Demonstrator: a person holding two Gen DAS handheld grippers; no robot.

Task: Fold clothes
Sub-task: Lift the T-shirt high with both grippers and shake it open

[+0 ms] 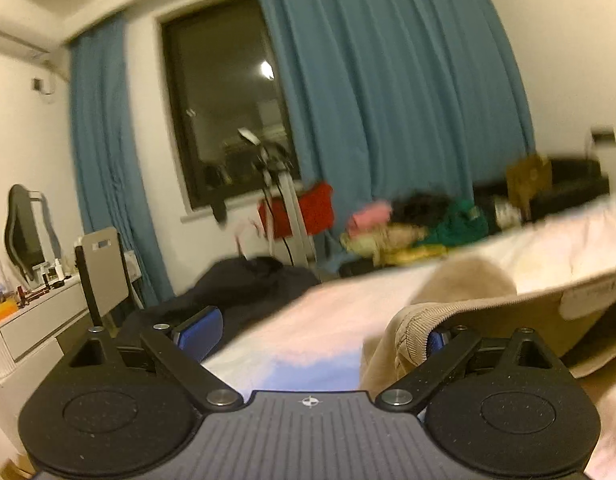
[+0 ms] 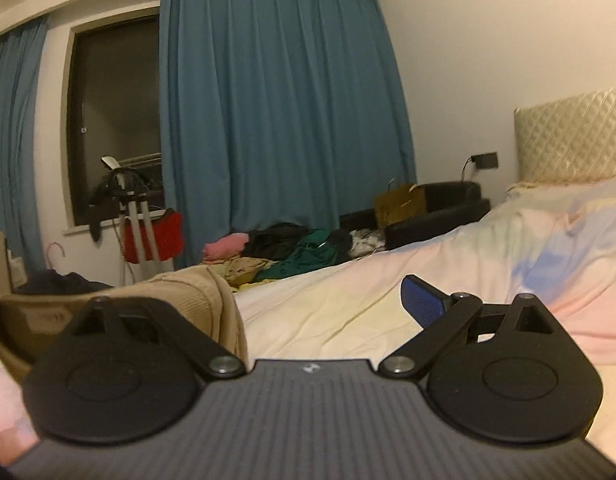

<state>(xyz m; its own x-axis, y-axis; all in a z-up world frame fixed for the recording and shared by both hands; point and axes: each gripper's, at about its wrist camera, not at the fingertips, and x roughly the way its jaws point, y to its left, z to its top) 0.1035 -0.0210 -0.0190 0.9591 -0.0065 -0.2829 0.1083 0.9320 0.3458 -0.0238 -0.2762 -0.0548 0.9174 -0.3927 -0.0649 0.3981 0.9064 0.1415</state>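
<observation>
Beige garment (image 1: 460,312) bunched on the pastel bedsheet (image 2: 388,304), between the 2 tools. Left gripper (image 1: 312,332) spread wide, right finger under the cloth. Right gripper (image 2: 308,304) wide too, left finger hidden by fabric.

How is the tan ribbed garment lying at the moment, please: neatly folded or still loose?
Loose, not folded: the tan garment lies bunched on the bed, draped over one finger of each open hand-held gripper.

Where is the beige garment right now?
The beige garment lies on the pastel bedsheet, draped over the left gripper's right finger and, in the right wrist view, the right gripper's left finger.
</observation>
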